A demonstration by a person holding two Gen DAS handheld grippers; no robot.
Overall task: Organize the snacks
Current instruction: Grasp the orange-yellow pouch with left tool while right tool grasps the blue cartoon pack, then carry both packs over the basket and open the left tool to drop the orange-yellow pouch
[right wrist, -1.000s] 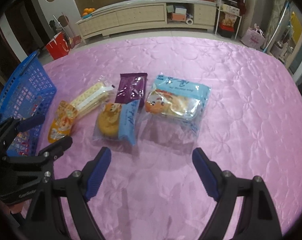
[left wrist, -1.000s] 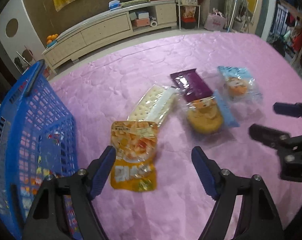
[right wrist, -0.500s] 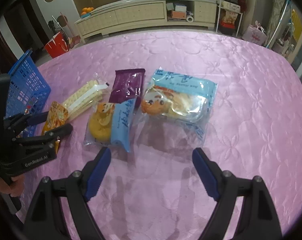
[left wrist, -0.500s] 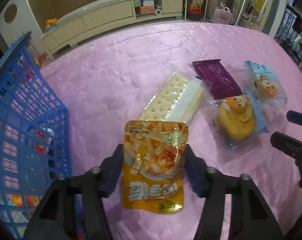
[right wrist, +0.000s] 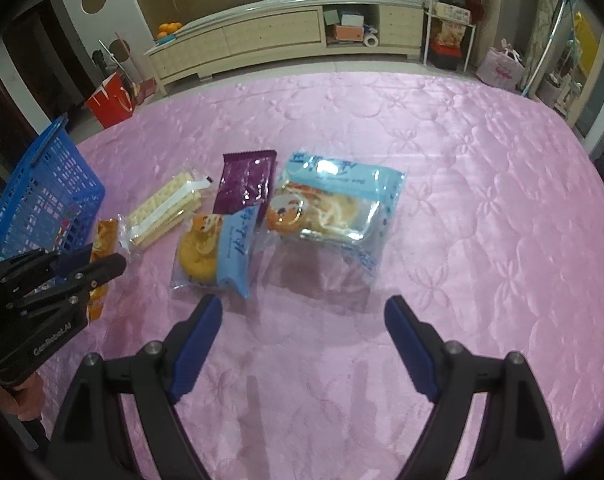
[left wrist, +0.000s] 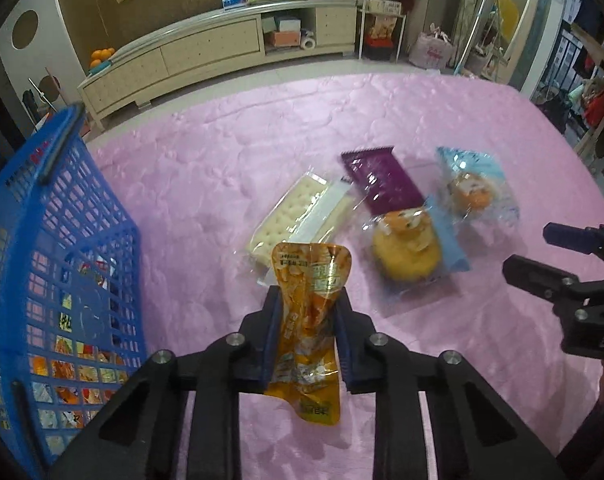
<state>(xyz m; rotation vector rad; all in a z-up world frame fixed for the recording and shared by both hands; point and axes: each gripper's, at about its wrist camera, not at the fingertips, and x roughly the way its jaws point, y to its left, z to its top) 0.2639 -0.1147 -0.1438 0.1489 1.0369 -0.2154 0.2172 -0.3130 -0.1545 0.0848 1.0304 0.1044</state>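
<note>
Contact! The left gripper (left wrist: 306,334) has just been closing, and its blue pads (left wrist: 270,340) now pinch the orange snack pouch (left wrist: 307,320) across its middle, crumpling the foil inward where a second ago the pouch lay flat and wide between open jaws. The pouch's top edge stands up past the fingertips and its bottom hangs free below them, so it looks lifted clear of the pink cloth (left wrist: 206,184) (the shadow underneath suggests as much, though the gap itself is hard to read).

Off to this gripper's left sits the blue basket (left wrist: 34,208), already holding a few packets, so the carry should be a short swing that way and a release over the rim.

Ahead of the fingertips, the cracker pack (left wrist: 298,212) stays put, with the purple bar (left wrist: 381,182) and the two cake packets (left wrist: 409,244) further to its right. The right gripper (right wrist: 302,344) hasn't budged: jaws wide apart, nothing between them, hovering just short of the larger cake packet (right wrist: 333,204). One snack secured, four still waiting on the cloth.
</note>
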